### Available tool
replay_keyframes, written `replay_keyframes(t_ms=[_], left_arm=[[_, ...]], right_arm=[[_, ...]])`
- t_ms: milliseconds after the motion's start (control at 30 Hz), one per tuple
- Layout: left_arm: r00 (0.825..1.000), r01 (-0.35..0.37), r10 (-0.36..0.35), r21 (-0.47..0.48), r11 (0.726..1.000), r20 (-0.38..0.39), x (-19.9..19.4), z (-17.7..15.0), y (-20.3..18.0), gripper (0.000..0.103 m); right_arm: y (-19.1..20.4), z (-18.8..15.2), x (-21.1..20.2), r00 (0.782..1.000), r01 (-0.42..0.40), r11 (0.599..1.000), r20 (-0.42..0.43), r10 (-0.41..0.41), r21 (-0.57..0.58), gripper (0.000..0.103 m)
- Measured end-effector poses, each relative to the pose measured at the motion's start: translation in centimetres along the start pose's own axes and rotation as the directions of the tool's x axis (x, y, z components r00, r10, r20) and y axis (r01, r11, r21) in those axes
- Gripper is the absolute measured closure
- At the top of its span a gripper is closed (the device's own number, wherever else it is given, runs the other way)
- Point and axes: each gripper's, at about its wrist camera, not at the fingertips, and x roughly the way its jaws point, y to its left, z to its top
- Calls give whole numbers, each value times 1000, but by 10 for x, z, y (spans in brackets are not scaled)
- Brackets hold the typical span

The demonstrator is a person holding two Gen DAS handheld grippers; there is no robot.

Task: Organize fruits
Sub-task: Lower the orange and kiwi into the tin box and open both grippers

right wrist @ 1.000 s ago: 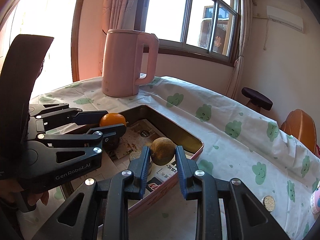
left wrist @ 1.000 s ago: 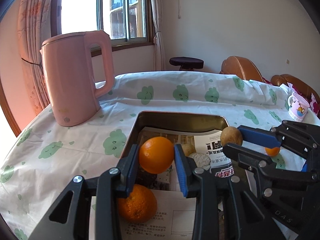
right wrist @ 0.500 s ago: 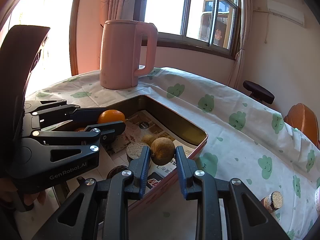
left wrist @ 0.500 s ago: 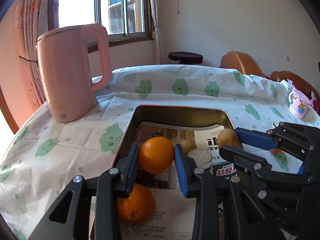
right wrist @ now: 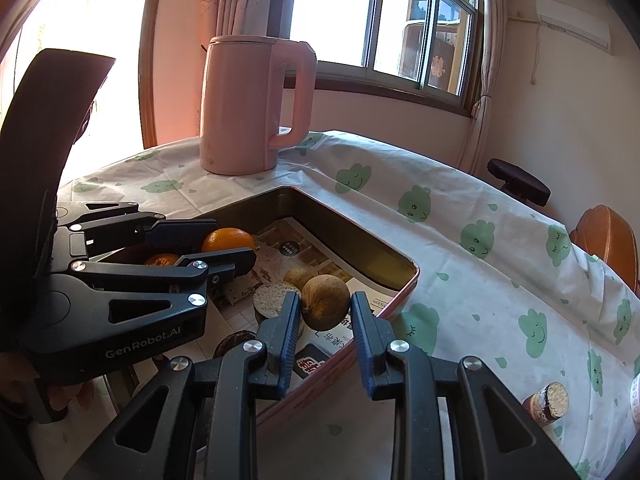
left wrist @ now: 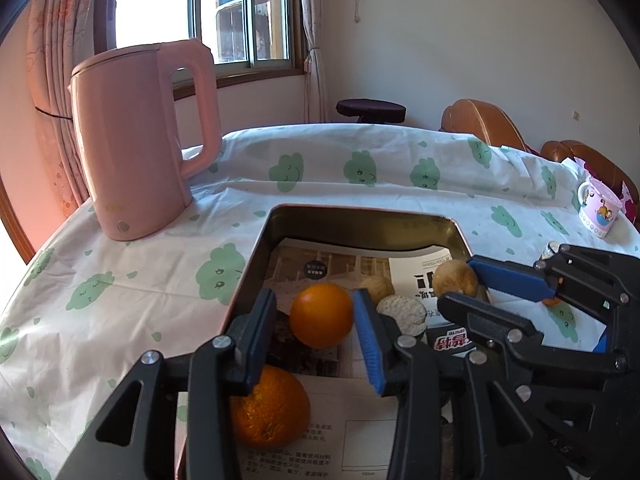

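Observation:
A metal tray (left wrist: 362, 216) lined with printed paper sits on the table. My left gripper (left wrist: 316, 322) is open around an orange (left wrist: 321, 315) that has gaps on both sides and lies in the tray. A second orange (left wrist: 269, 410) lies nearer, under the left finger. My right gripper (right wrist: 325, 314) is open around a brown round fruit (right wrist: 325, 297) at the tray's near corner (right wrist: 412, 270). Another brown fruit (right wrist: 298, 278) and a pale cut fruit (right wrist: 274, 298) lie beside it.
A pink kettle (left wrist: 140, 136) stands left of the tray on the cloud-print tablecloth (left wrist: 360, 172). A patterned mug (left wrist: 598, 210) stands far right. A small cut piece (right wrist: 550, 400) lies on the cloth outside the tray. Chairs (left wrist: 480, 124) and a stool (left wrist: 370, 108) stand behind.
Both grippers lowered into the tray and opened. The orange and the brown fruit, gripped earlier, now sit loose between the fingers.

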Motion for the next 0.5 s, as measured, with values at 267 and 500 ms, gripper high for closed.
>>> replay_keyframes(t_ms=[267,500], left_arm=[[999,-18,18,1,1000,32,-6,0,0,40],[998,-28,29,-15,999,48,-10,0,3,32]], right_arm=[[-1,-1,-2,1000,2,1000,9,-2,6,68],[-6,-1,-5,1000,13,999,23,-14,35,61]])
